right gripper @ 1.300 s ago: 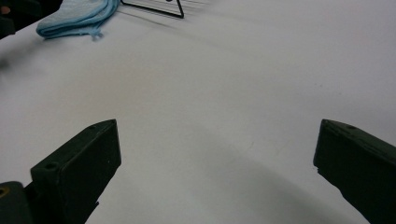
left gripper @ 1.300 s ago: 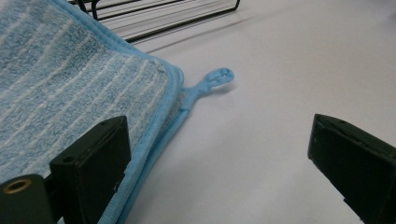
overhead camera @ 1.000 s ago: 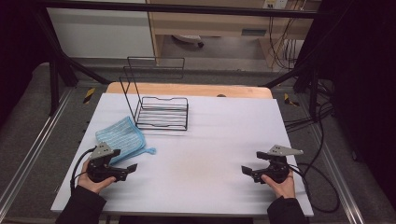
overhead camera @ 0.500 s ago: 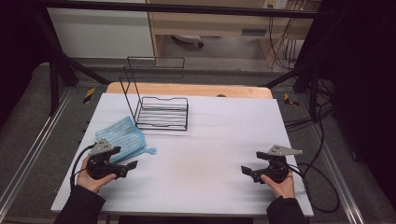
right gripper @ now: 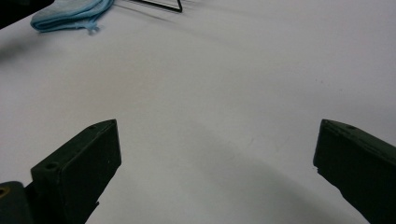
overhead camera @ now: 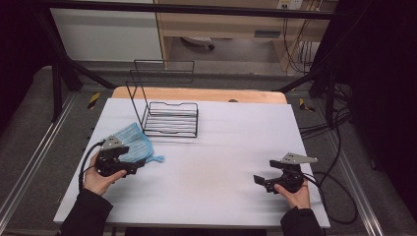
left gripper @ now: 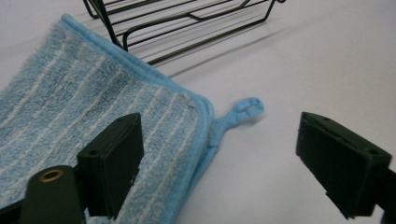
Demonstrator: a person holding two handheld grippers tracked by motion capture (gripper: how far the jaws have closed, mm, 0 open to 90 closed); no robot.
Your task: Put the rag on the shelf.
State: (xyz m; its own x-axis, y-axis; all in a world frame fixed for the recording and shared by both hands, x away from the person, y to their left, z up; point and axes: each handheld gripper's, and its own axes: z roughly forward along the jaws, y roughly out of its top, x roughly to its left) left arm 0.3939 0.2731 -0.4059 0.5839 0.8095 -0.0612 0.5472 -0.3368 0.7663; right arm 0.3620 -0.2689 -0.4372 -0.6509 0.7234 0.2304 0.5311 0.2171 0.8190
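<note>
A light blue striped towel (overhead camera: pixel 136 145) lies flat on the white table (overhead camera: pixel 221 147), left of centre, with a small hanging loop (left gripper: pixel 245 108) at its corner. My left gripper (overhead camera: pixel 137 168) hovers at the towel's near corner. In the left gripper view (left gripper: pixel 219 154) its jaws stand wide and have just been closing a little. The left jaw is over the cloth (left gripper: pixel 84 107), and the hemmed corner lies between the jaws, untouched by the pads. My right gripper (overhead camera: pixel 259 180) rests at the table's front right, open over bare table (right gripper: pixel 217 154). The towel (right gripper: pixel 70 14) lies far off.
A black wire rack (overhead camera: pixel 169 118) stands just behind the towel, its base wires close by in the left gripper view (left gripper: pixel 187 23). A wooden board edge (overhead camera: pixel 196 94) runs along the table's back. Cables (overhead camera: pixel 339 187) trail off the right side.
My left gripper has moved forward and slightly up toward the towel, now overlapping its near corner. The right gripper has stayed where it was.
</note>
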